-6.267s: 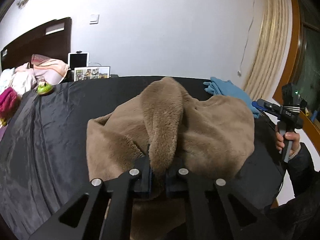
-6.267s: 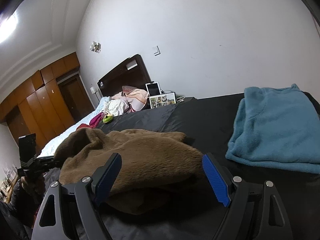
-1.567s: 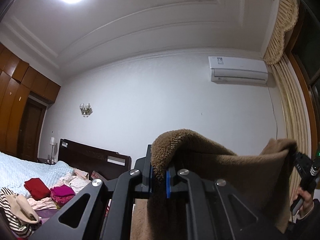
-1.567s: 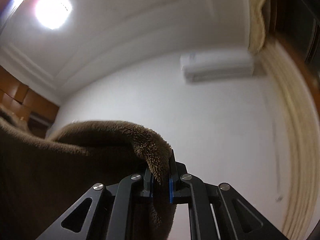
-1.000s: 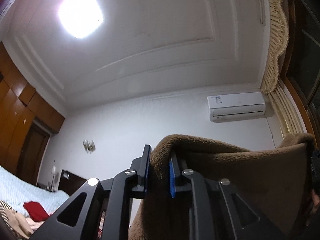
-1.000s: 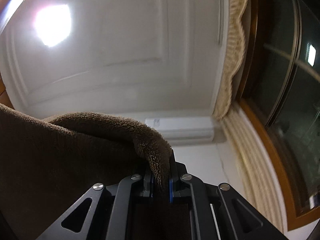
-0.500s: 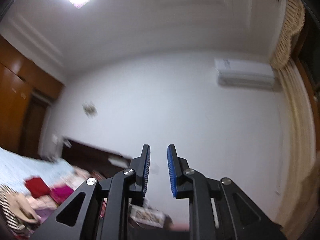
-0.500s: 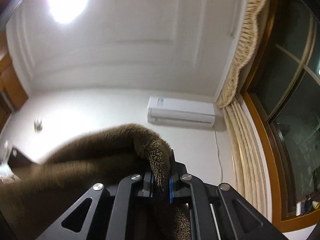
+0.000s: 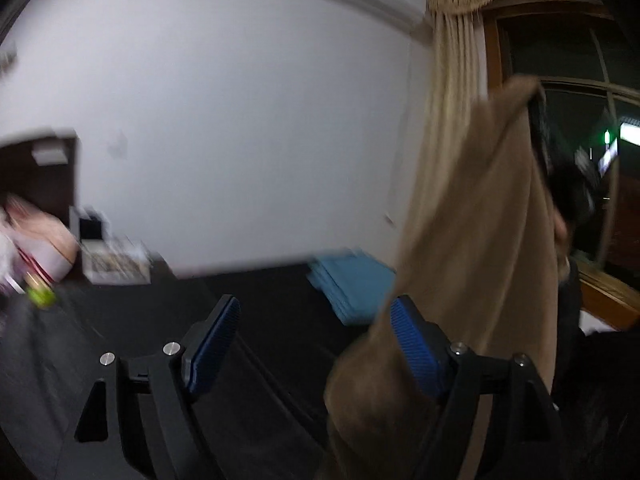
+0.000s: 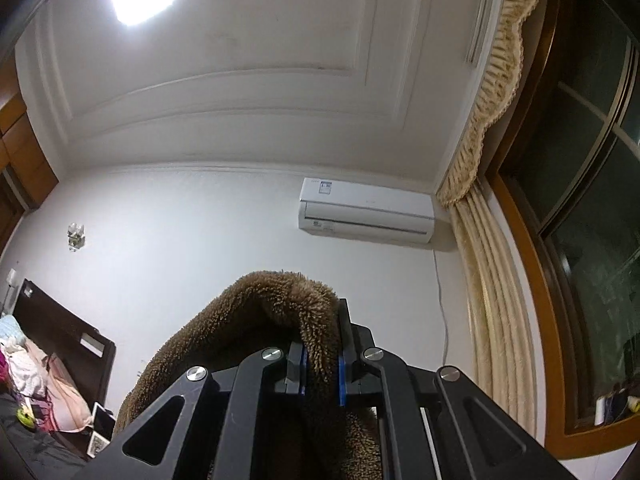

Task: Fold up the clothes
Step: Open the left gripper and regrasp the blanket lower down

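A brown fleece garment hangs down at the right of the left wrist view from my right gripper, held high beside a hand. In the right wrist view my right gripper points up at the wall and is shut on a fold of the garment. My left gripper faces the bed, and its jaws are opening wide. The garment's lower end brushes past its right finger, with no pad pressing on it. A folded blue garment lies on the black bed cover.
A dark headboard, pink bedding and a framed photo sit at the far left of the bed. Cream curtains and a dark window stand on the right. An air conditioner hangs on the wall.
My left gripper let go of the brown garment, swung down from the ceiling to face the bed, and spread its jaws. The right gripper keeps its grip and has sunk a little.
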A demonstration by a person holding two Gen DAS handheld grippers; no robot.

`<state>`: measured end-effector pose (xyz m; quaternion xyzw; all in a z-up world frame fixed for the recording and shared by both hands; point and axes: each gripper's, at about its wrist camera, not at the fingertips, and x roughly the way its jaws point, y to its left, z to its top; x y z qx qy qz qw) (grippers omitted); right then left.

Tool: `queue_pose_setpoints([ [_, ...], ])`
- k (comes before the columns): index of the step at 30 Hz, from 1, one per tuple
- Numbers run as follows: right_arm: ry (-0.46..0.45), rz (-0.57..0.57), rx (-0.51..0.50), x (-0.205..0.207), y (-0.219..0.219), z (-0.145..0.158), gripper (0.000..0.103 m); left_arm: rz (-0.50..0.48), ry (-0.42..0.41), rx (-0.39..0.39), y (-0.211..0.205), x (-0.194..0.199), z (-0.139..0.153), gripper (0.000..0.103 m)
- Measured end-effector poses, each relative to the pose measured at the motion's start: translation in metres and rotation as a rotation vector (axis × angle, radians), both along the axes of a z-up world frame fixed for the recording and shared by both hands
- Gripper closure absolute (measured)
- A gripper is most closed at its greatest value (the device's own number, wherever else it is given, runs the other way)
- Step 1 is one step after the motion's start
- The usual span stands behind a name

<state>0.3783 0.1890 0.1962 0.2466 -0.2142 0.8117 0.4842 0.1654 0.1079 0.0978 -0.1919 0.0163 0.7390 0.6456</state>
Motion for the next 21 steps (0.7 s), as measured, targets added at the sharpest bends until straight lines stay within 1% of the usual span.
queue_pose_setpoints([
  [3,0.011,0.002,0.005,0.007,-0.003,0.003,0.092,-0.083,-0.131,-0.047,0.010,-0.009,-0.037,0.019],
  [6,0.024,0.015,-0.003,0.016,0.001,0.012,0.092,-0.170,-0.266,-0.080,0.023,-0.023,-0.066,0.018],
  [9,0.027,0.017,-0.002,0.020,0.000,0.012,0.092,-0.270,-0.372,-0.075,0.037,-0.031,-0.086,0.017],
  [12,0.028,0.018,0.007,0.026,0.000,0.017,0.092,-0.369,-0.438,-0.082,0.053,-0.032,-0.098,0.009],
  [14,0.034,0.021,0.012,0.032,0.001,0.025,0.092,-0.402,-0.472,-0.096,0.067,-0.032,-0.106,0.001],
  [17,0.043,0.029,0.016,0.037,-0.001,0.023,0.092,-0.460,-0.546,-0.118,0.091,-0.034,-0.116,0.001],
  [19,0.046,0.032,0.020,0.039,-0.002,0.022,0.092,-0.492,-0.596,-0.148,0.115,-0.042,-0.119,0.001],
  [21,0.047,0.031,0.023,0.042,-0.003,0.021,0.092,-0.494,-0.624,-0.178,0.123,-0.035,-0.132,0.001],
])
